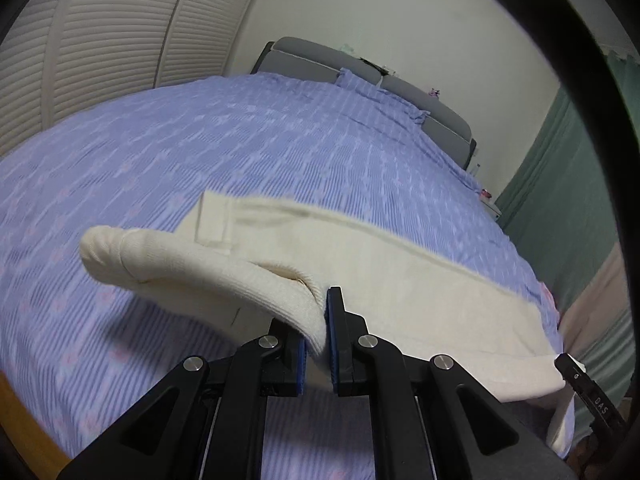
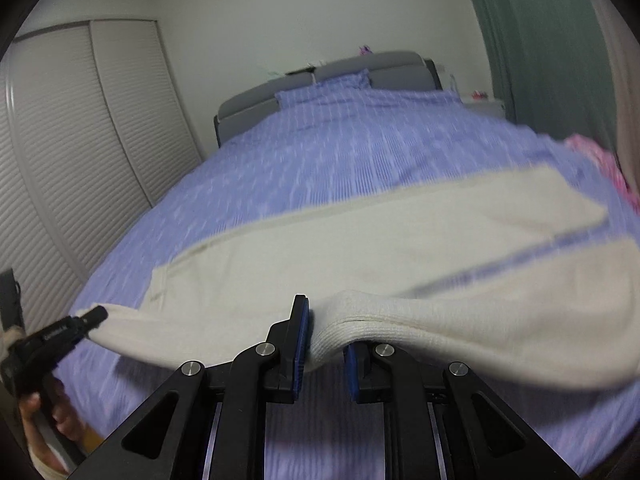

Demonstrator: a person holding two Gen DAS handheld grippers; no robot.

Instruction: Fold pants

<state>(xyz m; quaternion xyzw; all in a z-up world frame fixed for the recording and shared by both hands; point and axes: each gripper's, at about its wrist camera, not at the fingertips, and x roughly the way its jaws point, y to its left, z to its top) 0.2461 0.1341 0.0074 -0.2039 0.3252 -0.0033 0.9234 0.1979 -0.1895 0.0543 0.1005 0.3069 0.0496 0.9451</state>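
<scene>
Cream knit pants (image 1: 360, 256) lie stretched across the blue patterned bedspread (image 1: 200, 152). My left gripper (image 1: 318, 332) is shut on the ribbed waistband edge and holds it above the bed. My right gripper (image 2: 326, 344) is shut on another ribbed edge of the same pants (image 2: 400, 240), also lifted off the bed. The two legs spread toward the right in the right wrist view. The left gripper shows at the lower left of the right wrist view (image 2: 94, 316), and the right gripper's tip shows at the lower right of the left wrist view (image 1: 564, 362).
Grey headboard (image 1: 320, 56) and a pillow (image 2: 324, 88) at the far end. White louvred closet doors (image 2: 60, 160) on the left, green curtain (image 1: 560, 184) on the right. Pink cloth (image 2: 600, 160) at the bed's right edge.
</scene>
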